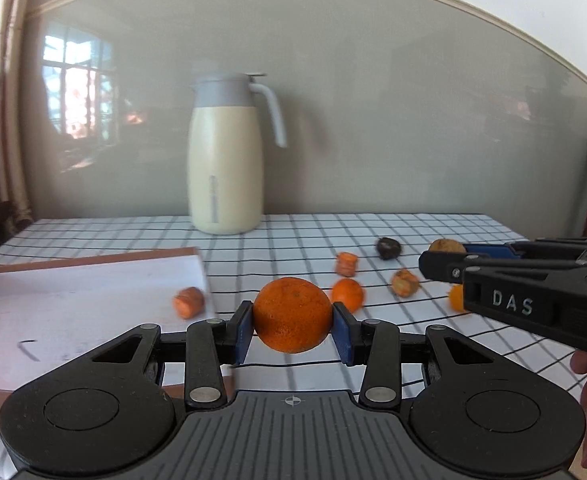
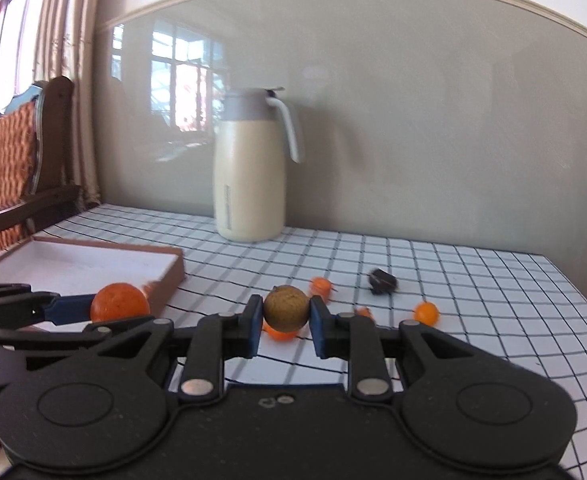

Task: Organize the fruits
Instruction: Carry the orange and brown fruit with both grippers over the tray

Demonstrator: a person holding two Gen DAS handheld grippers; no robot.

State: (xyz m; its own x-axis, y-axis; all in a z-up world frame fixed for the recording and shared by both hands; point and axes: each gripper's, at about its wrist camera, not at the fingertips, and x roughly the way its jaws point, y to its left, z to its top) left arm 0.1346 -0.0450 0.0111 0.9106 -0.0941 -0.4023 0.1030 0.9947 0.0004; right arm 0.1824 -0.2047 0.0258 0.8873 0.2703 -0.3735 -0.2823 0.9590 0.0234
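My left gripper (image 1: 292, 326) is shut on a large orange (image 1: 292, 314) and holds it above the checked tablecloth, just right of the brown-rimmed white tray (image 1: 73, 280). In the right wrist view the orange (image 2: 120, 301) shows at the left, beside the tray (image 2: 93, 262). My right gripper (image 2: 286, 322) is shut on a round brown fruit (image 2: 286, 308), held above the cloth; in the left wrist view that fruit (image 1: 446, 245) shows at the gripper's tip on the right. Small oranges (image 1: 347, 294), carrot pieces (image 1: 346, 264) and a dark fruit (image 1: 388, 248) lie loose on the cloth.
A cream jug with a grey lid and handle (image 1: 227, 156) stands at the back of the table against the wall. A carrot piece (image 1: 189, 302) lies by the tray's right edge. A wooden chair (image 2: 13, 168) stands left of the table. The table's right edge (image 2: 573, 288) is near.
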